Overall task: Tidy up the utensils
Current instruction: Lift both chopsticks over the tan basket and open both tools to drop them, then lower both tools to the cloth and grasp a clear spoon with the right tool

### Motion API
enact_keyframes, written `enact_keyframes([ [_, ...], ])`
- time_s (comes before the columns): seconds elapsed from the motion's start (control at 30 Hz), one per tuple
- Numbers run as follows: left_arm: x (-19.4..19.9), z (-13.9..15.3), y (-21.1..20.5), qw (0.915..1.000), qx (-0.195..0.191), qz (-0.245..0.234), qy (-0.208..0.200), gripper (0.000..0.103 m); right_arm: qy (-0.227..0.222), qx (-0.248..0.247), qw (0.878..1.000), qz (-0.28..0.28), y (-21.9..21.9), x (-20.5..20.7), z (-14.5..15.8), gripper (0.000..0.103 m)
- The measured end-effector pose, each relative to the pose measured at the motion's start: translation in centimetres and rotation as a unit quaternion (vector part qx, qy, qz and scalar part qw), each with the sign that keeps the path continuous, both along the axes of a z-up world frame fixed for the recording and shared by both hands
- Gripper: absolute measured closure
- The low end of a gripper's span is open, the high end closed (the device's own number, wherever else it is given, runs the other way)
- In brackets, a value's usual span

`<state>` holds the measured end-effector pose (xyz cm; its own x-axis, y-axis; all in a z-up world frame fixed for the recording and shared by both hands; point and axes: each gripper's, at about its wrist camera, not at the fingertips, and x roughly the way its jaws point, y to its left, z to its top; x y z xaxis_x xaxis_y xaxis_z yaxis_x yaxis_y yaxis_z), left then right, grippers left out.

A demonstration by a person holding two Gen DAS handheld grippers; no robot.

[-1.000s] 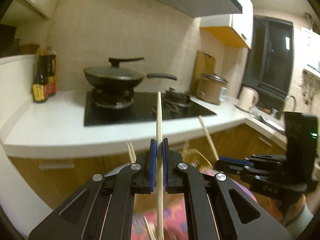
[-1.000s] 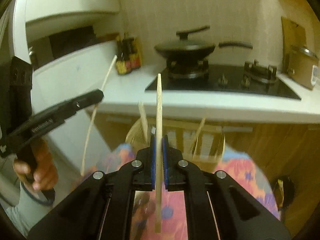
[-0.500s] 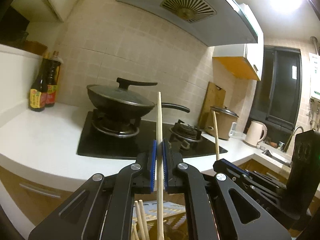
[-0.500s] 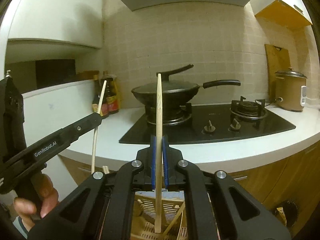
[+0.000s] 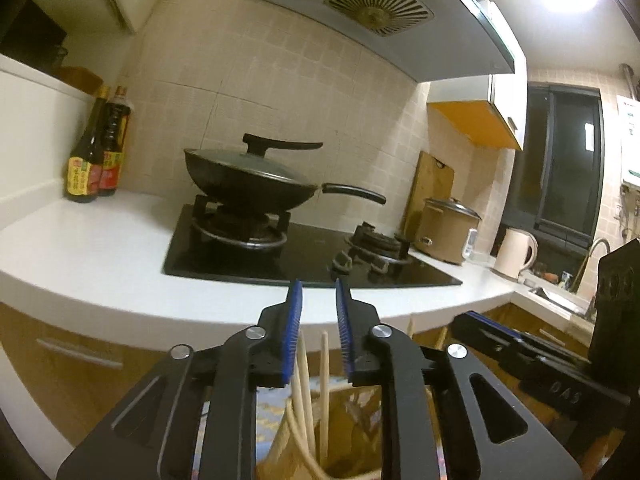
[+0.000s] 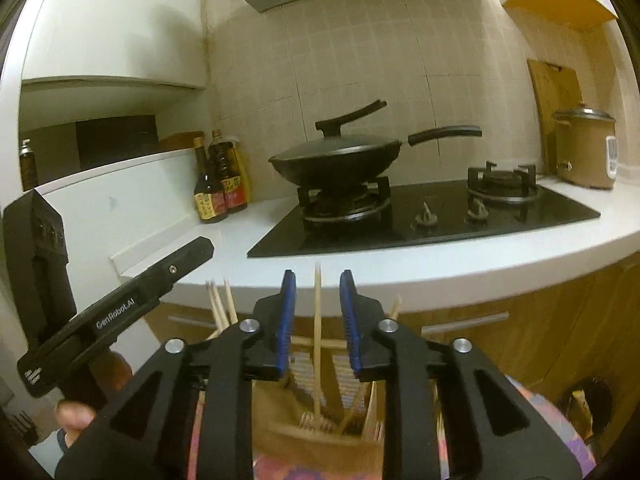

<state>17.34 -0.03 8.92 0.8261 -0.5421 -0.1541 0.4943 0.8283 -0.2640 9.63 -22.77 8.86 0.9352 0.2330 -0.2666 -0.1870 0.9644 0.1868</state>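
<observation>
I'm looking at a small kitchen here: a white countertop (image 5: pixel 92 248) running under beige wall tiles, with a black glass gas hob (image 5: pixel 304 256) set into it and a black lidded wok (image 5: pixel 248 178) sitting on the left burner. Two dark sauce bottles (image 5: pixel 94 160) are standing in the corner by the wall, and a tan rice cooker (image 5: pixel 448 230) is sitting past the hob in front of a leaning wooden cutting board (image 5: pixel 434 184).

My left gripper (image 5: pixel 318 304) is opening right now, blue pads apart and pressing on nothing. Pale wooden chopsticks (image 5: pixel 324 380) are standing loose below the gap, down in a tan slotted utensil basket (image 5: pixel 360 404).

My right gripper (image 6: pixel 318 300) is opening too. One slim wooden chopstick (image 6: pixel 317 320) is standing upright in the gap, and neither pad is touching it; its lower end is sitting in the same basket (image 6: pixel 320 436), among other sticks leaning at angles. The basket is resting on a flowery pink cloth (image 6: pixel 548 420) in front of the wooden cabinet fronts (image 6: pixel 540 332).
</observation>
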Motion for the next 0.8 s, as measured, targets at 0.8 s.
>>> enact_keyframes([
  [0.8,-11.2,-10.1,2.9,0.9598,0.175,-0.036,0.216,0.055,0.250,-0.051,0.965,0.059,5.7,-12.0,-11.8,0.066],
])
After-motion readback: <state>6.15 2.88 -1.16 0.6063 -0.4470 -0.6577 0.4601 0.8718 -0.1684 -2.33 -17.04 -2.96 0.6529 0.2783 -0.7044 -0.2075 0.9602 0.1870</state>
